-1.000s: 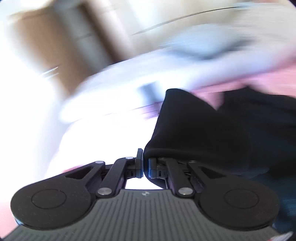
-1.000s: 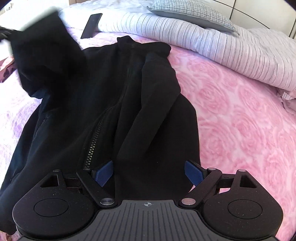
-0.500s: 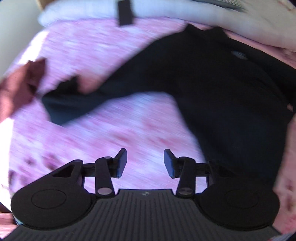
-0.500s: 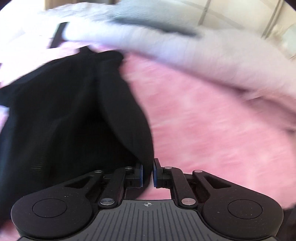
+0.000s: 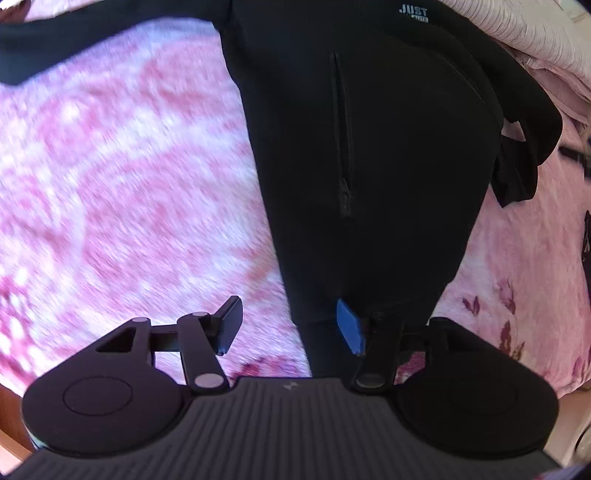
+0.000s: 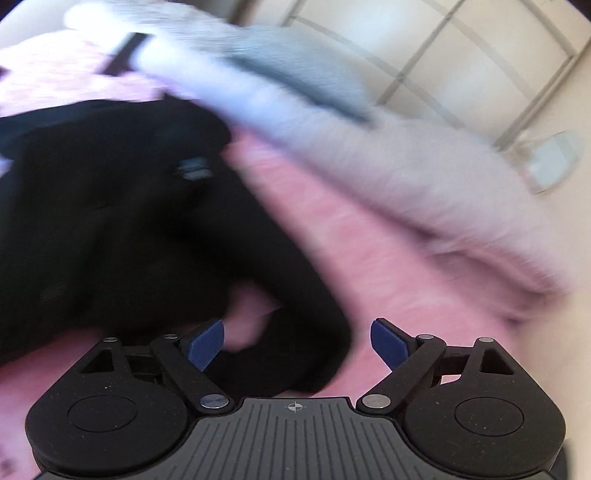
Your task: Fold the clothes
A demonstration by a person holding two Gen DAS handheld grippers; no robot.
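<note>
The black jacket (image 5: 369,147) I am folding lies spread on the pink rose-patterned bedspread (image 5: 129,184), front up, with a zipped pocket (image 5: 343,147) running down its panel and small pale lettering (image 5: 413,10) near the top edge of my left wrist view. One sleeve (image 5: 92,40) stretches away toward the upper left of that view, flat on the bedspread, while a folded flap of the jacket sticks out on the other side, beside the pale striped duvet (image 5: 535,33). My left gripper (image 5: 291,325) points steeply down over the jacket's lower hem; its jaws have just been opening and now stand apart, the blue pad of one finger (image 5: 349,326) over the black cloth and the other finger (image 5: 229,325) over bare bedspread, with the hem's edge lying in the gap between them and nothing pinched. In my right wrist view, which is smeared by motion, the jacket (image 6: 129,221) fills the left half, and a curled dark end of it, a sleeve or cuff I think, sits just ahead of my right gripper (image 6: 297,343). That gripper's jaws have just been opening too and are spread wide, blue pads (image 6: 207,341) clear of the cloth, with only that dark curl and pink bedspread (image 6: 406,277) between them. Beyond the jacket the rumpled pale duvet (image 6: 369,166) crosses the view, a grey pillow (image 6: 295,74) lies on it, and pale panelled cupboard doors (image 6: 461,44) stand behind.
</note>
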